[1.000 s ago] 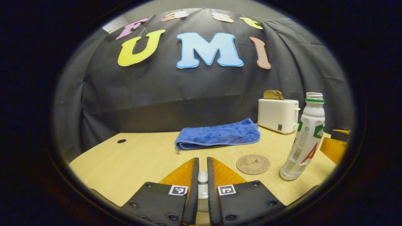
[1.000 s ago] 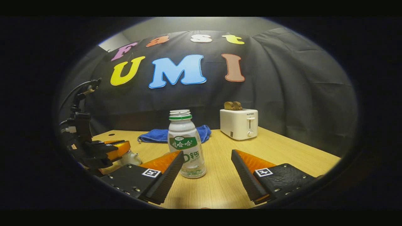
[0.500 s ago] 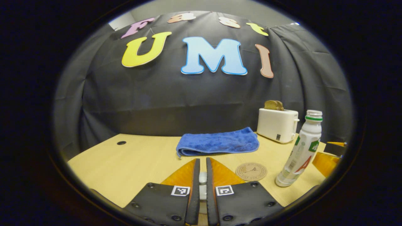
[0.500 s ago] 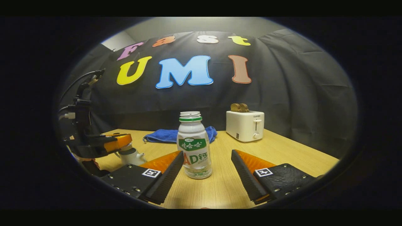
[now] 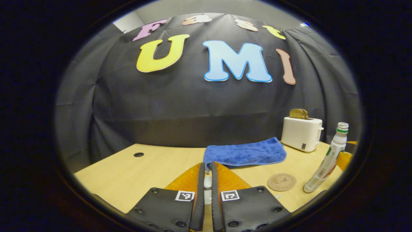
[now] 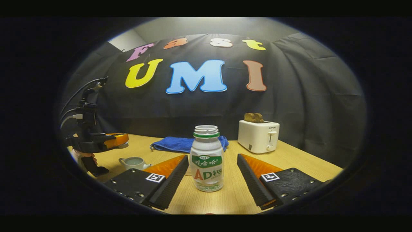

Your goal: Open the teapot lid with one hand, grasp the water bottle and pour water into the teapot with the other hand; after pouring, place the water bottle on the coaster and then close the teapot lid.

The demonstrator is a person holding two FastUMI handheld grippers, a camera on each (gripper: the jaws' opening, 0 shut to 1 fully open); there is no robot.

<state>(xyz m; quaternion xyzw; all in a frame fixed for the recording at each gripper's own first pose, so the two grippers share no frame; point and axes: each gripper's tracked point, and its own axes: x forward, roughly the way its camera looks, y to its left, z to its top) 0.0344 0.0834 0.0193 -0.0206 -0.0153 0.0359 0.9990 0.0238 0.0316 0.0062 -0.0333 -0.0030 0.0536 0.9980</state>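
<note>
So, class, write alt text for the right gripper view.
An open gripper faces an uncapped water bottle standing between its fingers on a wooden table. At left, the other gripper holds a lid above an open teapot; a blue towel and toaster sit behind.

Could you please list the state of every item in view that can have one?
Teapot: open, lid off.
Lid: held in the left claw.
Left claw: shut on lid.
Water bottle: upright, uncapped, ungrasped.
Right claw: open around bottle.
Coaster: bare.
Toaster: bread up.
Towel: folded.
</note>
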